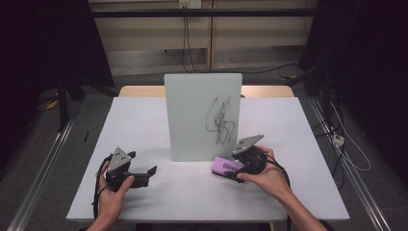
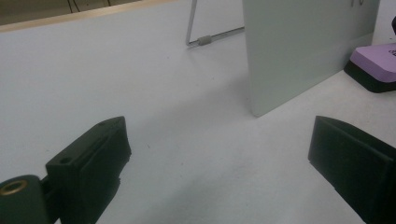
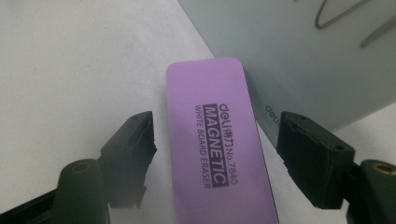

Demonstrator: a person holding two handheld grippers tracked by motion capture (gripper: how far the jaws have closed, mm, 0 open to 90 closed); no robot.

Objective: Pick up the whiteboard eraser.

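Between my right gripper's (image 3: 215, 156) wide-open jaws lies the purple eraser (image 3: 212, 140), its near end cut off, just beside the upright whiteboard (image 1: 202, 115) with its dark scribble (image 1: 221, 120). My left gripper (image 2: 219, 172) gapes wide over the bare table (image 1: 144, 120).

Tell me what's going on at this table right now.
A person holds a tool in each hand at a white table. The right tool is open, its jaws either side of a purple whiteboard eraser lying flat, not yet closed on it. Behind it stands a small whiteboard with a dark scribble. The left tool is open and holds nothing, low over the table.
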